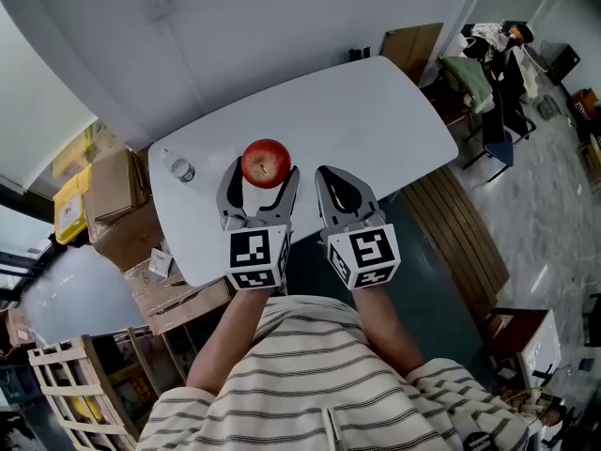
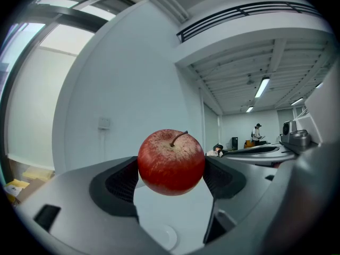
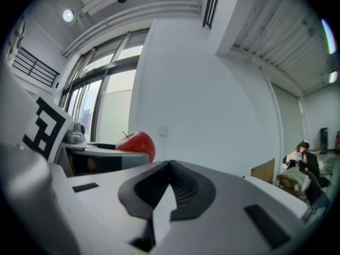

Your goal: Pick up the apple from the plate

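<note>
A white table stands close to a plain white wall with a socket plate. Cardboard boxes are stacked beside the table's left edge, with a wooden crate near them. Past its right corner, clothes are heaped on a chair. Tall windows and ceiling strip lights light the room.

The right gripper has two grey jaws with black bumpy pads. They are pressed together, and nothing is between them. To the left, a round red apple with a thin stalk peeks up over a grey jaw of the left gripper. That gripper's cube with black and white squares is near the left edge. Behind are a plain white wall and tall windows. A person sits far off at the right.
</note>
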A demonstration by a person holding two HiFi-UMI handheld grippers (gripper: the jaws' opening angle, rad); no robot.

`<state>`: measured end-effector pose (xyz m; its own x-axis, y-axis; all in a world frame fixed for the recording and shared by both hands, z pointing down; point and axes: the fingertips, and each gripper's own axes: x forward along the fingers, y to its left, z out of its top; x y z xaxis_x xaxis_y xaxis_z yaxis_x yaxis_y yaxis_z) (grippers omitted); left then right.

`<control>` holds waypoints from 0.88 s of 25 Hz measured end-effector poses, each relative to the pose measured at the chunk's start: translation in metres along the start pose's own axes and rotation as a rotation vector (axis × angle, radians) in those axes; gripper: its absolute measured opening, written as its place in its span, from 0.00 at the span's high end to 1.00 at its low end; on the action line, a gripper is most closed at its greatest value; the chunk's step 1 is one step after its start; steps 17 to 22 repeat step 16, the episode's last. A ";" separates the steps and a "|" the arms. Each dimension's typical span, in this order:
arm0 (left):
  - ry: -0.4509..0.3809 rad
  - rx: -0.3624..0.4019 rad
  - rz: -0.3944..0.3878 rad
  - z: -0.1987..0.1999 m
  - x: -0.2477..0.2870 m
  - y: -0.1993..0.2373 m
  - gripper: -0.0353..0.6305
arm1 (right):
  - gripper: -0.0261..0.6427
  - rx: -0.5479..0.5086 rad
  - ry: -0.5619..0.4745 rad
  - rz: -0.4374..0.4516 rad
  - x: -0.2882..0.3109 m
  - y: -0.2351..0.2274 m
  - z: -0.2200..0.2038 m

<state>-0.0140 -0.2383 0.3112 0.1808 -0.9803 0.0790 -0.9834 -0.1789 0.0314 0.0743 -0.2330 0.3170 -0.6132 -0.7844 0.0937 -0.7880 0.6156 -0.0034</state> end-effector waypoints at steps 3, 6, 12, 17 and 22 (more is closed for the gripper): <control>0.005 -0.005 -0.005 -0.002 -0.002 0.002 0.38 | 0.94 0.009 0.001 0.000 0.000 0.002 -0.001; 0.008 -0.004 -0.006 -0.004 -0.005 0.003 0.38 | 0.94 0.016 0.003 0.001 -0.001 0.006 -0.002; 0.010 0.003 -0.009 -0.005 -0.009 0.004 0.38 | 0.94 0.014 0.001 -0.011 -0.001 0.008 -0.001; 0.009 0.003 -0.002 -0.005 -0.012 0.008 0.38 | 0.94 0.014 0.001 -0.015 -0.001 0.011 -0.001; 0.009 0.003 -0.002 -0.005 -0.012 0.008 0.38 | 0.94 0.014 0.001 -0.015 -0.001 0.011 -0.001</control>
